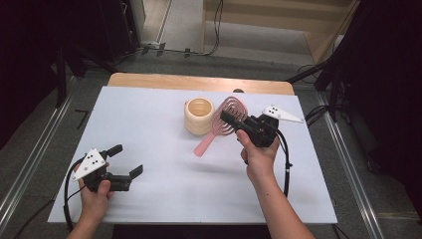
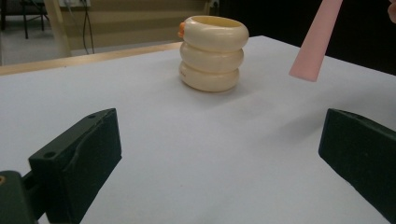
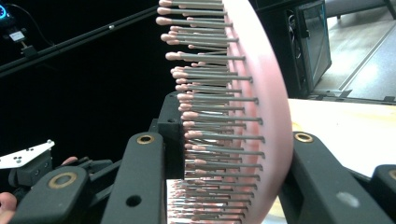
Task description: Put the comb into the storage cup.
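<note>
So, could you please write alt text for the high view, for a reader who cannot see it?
The right gripper holds a pink hairbrush by its head, lifted above a white table beside a cream ringed cup. The left gripper sits open near the table's front left, holding nothing.

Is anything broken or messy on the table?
Nothing looks broken or spilled. The cream cup stands upright on the white table. The only unusual thing is the pink hairbrush: the right gripper holds it by its bristly head, tilted in the air beside the cup, handle hanging down.
</note>
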The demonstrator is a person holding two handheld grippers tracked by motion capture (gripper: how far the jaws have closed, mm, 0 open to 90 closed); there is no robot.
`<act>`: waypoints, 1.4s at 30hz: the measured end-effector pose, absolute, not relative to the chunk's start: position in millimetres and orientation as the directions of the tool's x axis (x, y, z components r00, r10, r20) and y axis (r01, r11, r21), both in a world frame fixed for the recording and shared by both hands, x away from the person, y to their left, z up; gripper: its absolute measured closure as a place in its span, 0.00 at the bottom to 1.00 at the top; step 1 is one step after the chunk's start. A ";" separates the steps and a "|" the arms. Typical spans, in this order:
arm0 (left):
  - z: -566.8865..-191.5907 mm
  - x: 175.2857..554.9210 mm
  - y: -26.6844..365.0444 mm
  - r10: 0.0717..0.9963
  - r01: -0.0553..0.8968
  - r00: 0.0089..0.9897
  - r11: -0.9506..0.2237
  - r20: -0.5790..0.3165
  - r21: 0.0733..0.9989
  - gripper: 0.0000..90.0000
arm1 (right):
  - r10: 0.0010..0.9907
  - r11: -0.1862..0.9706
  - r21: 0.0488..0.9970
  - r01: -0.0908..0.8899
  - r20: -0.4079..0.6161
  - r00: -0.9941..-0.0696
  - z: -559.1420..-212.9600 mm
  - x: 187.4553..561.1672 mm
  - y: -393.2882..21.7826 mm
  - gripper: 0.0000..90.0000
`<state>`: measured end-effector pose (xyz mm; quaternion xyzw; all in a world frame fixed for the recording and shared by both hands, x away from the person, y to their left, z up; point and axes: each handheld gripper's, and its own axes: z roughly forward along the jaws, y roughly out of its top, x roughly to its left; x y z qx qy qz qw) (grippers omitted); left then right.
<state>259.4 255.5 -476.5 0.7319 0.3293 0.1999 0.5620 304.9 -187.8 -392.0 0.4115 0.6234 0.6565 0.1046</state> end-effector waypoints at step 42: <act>-480.2 253.0 299.5 0.750 0.252 0.656 -0.114 -0.083 0.961 0.00 | 0.677 -0.232 0.916 0.326 0.393 -0.622 -374.8 335.3 -200.4 0.69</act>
